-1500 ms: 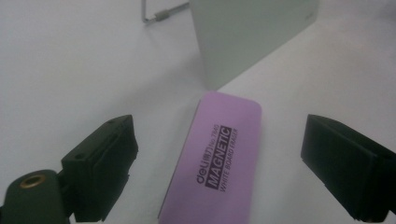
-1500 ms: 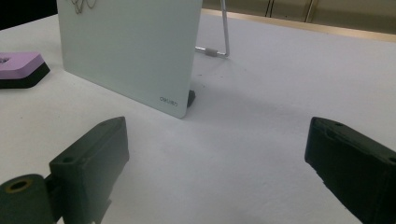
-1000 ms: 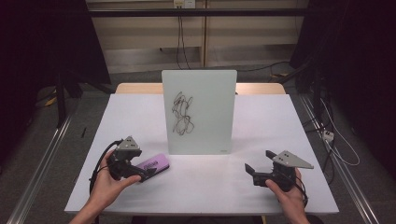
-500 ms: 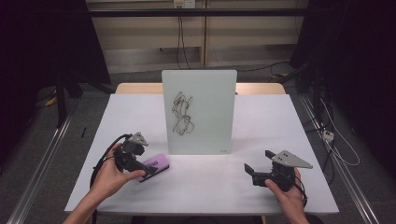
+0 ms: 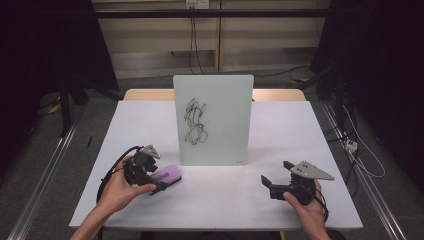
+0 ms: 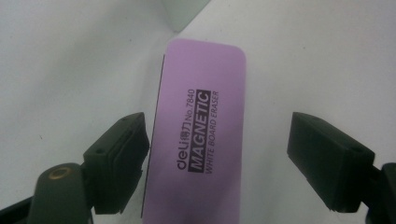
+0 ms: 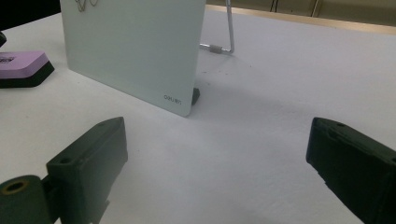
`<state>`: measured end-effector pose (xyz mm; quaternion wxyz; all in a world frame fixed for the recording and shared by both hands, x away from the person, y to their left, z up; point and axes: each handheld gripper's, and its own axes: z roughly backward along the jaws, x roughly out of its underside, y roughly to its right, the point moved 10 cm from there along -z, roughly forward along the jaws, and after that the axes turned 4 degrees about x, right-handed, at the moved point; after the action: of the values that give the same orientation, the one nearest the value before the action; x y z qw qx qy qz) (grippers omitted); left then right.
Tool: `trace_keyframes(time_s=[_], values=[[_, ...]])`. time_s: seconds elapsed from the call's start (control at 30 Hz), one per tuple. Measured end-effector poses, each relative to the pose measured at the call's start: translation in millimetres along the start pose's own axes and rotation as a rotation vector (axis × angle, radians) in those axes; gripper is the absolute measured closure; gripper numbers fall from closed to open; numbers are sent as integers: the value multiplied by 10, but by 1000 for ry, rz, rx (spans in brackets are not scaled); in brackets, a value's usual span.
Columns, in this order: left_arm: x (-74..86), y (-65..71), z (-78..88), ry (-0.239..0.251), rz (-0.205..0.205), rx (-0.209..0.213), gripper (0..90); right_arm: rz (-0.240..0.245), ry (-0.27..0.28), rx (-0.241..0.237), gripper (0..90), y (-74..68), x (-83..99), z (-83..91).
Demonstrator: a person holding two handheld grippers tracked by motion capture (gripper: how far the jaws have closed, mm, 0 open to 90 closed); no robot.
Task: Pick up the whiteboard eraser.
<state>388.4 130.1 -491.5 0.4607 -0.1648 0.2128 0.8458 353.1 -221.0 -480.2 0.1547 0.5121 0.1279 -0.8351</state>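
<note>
**Purple eraser between the jaws, grip not yet made**

The purple whiteboard eraser (image 6: 198,135) lies flat on the white table (image 5: 215,200), near the front left corner of the upright whiteboard (image 5: 214,120) that carries a black scribble (image 5: 195,122). The left gripper (image 5: 162,185) stands over it with its jaws straddling the eraser's long sides; they have just been closing in, and in the left gripper view one pad looks about to meet the left edge while the other stands clear of the right edge, so the eraser is between them but not clamped. The right gripper (image 5: 267,182) rests well apart at the right, jaws wide and holding nothing

The eraser looks light: a stiff, smooth plastic top over a dark, softer felt base (image 7: 23,79). The plastic may be a little slippery, so the sound hold is probably across the narrow width, at mid-length, pads on the two long sides and low enough to catch the plastic body rather than only the yielding felt. It is not fragile; a firm squeeze should do no harm. The whiteboard on its thin wire stand (image 7: 229,28) seems likelier to tip under a hard push
</note>
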Motion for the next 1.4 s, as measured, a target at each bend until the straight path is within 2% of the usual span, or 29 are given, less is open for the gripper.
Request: trace_keyframes(time_s=[0.07,0.37,0.67,0.77,0.93,1.0,1.1,1.27,1.4], values=[[3,-16,-9,-11,-8,-2,222,2,1,0,52,1,0,-1],[13,-30,-42,-28,8,-8,270,5,2,-6,52,-10,1,7],[23,-54,-80,-62,-23,-21,334,9,-4,-7,49,-14,5,0],[11,-75,-119,-67,-13,-26,359,14,-4,-8,49,-16,6,-1],[18,-89,-179,-110,-35,-44,387,14,-4,-9,49,-14,5,-1],[3,-83,-194,-103,-26,-42,384,14,-5,-9,50,-17,6,0],[-3,-88,-208,-120,-41,-35,387,11,-3,-10,49,-19,3,0],[-12,-81,-214,-118,-42,-42,400,11,0,-9,49,-21,-1,3],[-11,-77,-206,-121,-60,-54,404,14,2,-9,49,-17,-2,1]])
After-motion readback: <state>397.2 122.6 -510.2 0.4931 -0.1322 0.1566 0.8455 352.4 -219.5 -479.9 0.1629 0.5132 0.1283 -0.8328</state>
